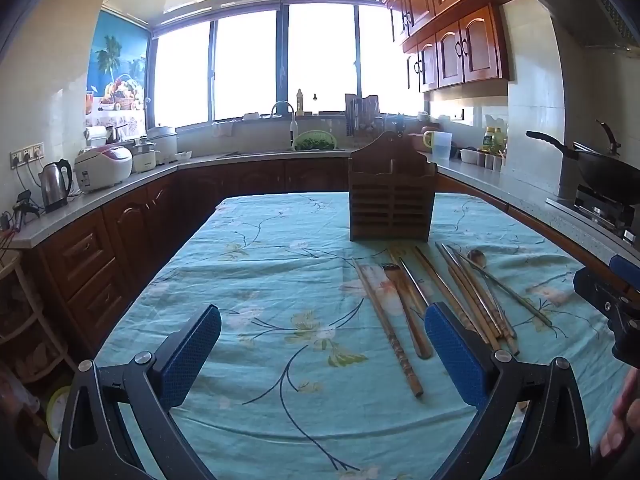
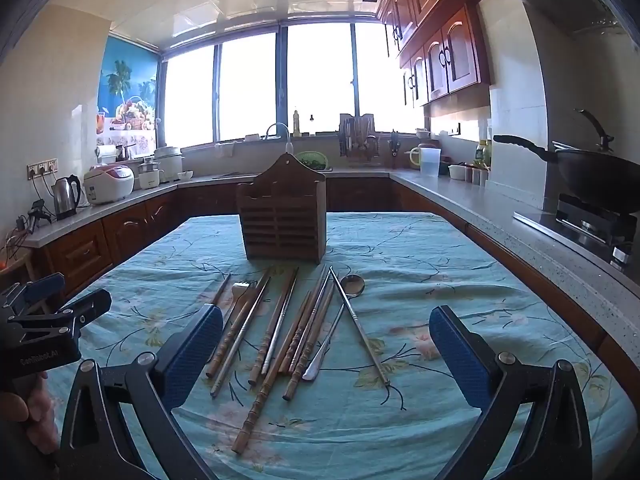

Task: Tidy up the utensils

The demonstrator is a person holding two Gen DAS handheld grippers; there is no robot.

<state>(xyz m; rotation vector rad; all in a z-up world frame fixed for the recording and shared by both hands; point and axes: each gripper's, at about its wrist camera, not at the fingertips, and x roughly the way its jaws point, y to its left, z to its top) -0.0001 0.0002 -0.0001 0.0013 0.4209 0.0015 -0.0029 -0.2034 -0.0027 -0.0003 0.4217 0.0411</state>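
A brown wooden utensil holder (image 1: 391, 200) stands upright on the table (image 1: 280, 272); it also shows in the right wrist view (image 2: 283, 216). In front of it lie several wooden and metal chopsticks (image 2: 280, 332), a wooden fork (image 2: 239, 296) and a metal spoon (image 2: 351, 285), spread loose on the cloth. In the left wrist view the chopsticks (image 1: 464, 296) lie at the right. My left gripper (image 1: 322, 354) is open and empty, left of the utensils. My right gripper (image 2: 326, 354) is open and empty above their near ends.
The table has a teal floral cloth (image 2: 420, 264). Kitchen counters run around it: kettle (image 1: 56, 184) and rice cooker (image 1: 104, 166) at left, sink (image 1: 316, 146) at the back, a wok (image 2: 592, 176) on the stove at right.
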